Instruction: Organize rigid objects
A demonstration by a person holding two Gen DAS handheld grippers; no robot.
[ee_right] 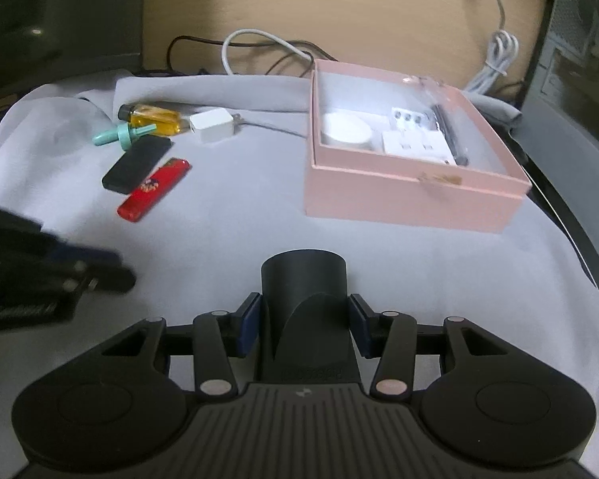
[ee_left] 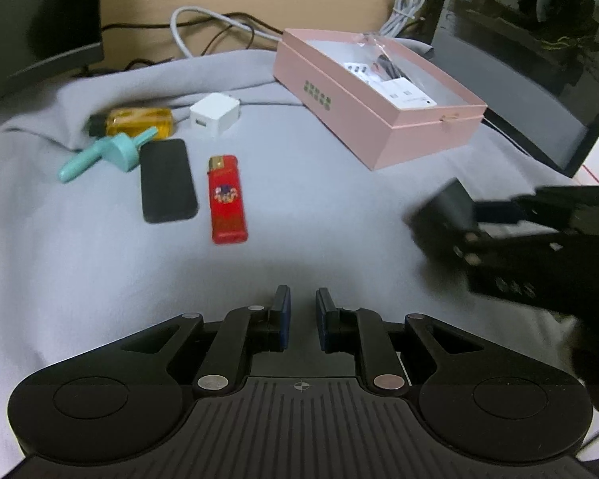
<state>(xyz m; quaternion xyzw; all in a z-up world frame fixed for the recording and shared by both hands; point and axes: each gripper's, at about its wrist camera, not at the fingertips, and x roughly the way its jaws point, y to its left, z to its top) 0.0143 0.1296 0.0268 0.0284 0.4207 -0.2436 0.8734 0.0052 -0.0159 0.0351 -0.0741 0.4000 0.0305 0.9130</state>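
Note:
An open pink box point(ee_right: 411, 195) point(ee_left: 379, 127) holds a white round case point(ee_right: 345, 129), white packets and a black pen. My right gripper point(ee_right: 304, 321) is shut on a black cylindrical piece point(ee_right: 303, 283), held above the grey cloth in front of the box; it appears blurred in the left wrist view point(ee_left: 443, 215). My left gripper point(ee_left: 303, 307) is empty, its jaws a narrow gap apart, above the cloth. On the cloth lie a red lighter point(ee_left: 227, 199) point(ee_right: 153, 189), a black phone-like slab point(ee_left: 167, 179) point(ee_right: 137, 163), a teal tool point(ee_left: 108, 151), a yellow bottle point(ee_left: 139, 121) and a white charger cube point(ee_left: 215, 113).
Grey cloth point(ee_left: 319, 219) covers the table. A dark computer case point(ee_left: 539, 60) stands right of the box. White and black cables point(ee_left: 215, 28) lie at the back by a tan wall. A dark monitor base point(ee_left: 40, 40) stands at the back left.

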